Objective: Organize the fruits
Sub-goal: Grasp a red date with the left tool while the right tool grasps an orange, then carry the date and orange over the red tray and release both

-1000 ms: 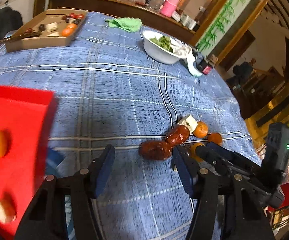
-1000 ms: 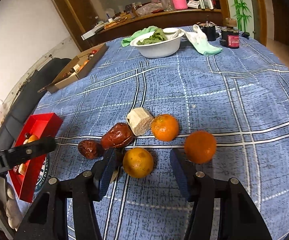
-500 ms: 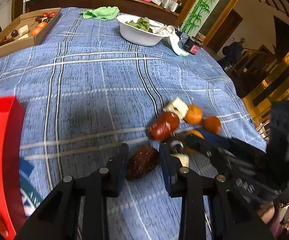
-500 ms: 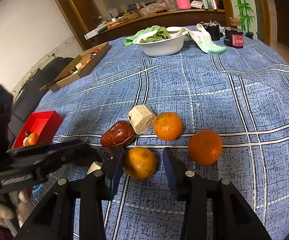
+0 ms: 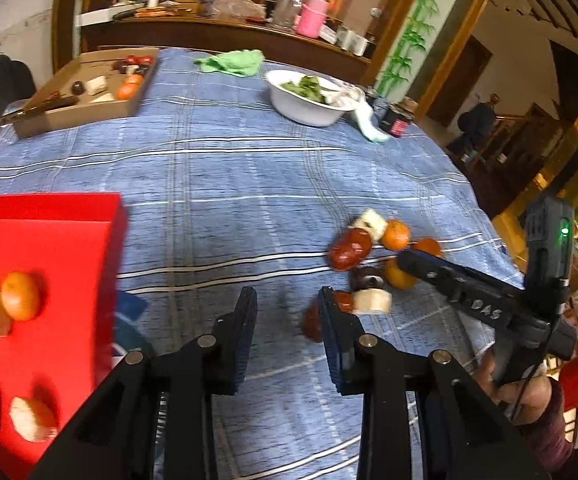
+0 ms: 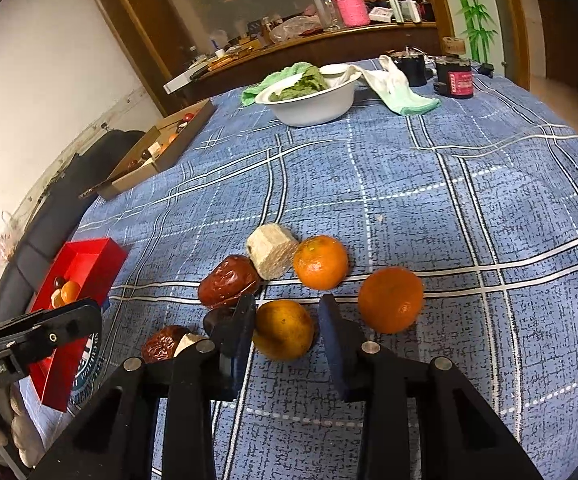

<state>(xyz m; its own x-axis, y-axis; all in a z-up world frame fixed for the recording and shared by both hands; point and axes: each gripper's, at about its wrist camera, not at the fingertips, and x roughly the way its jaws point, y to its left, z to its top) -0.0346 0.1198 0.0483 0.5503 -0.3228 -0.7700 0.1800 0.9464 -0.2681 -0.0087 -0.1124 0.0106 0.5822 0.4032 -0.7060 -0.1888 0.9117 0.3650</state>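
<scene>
On the blue plaid tablecloth (image 5: 217,168) in the left wrist view, the left gripper (image 5: 287,300) stood with its jaws apart and nothing between them, a dark red date (image 5: 313,322) just right of its right finger and the red tray (image 5: 69,216) with fruit at near left. In the right wrist view, the right gripper (image 6: 287,312) had its jaws parted around a yellow-orange mandarin (image 6: 284,329) without clearly pressing it, with two more mandarins (image 6: 391,299), a larger date (image 6: 228,280) and a pale chunk (image 6: 271,251) just beyond.
</scene>
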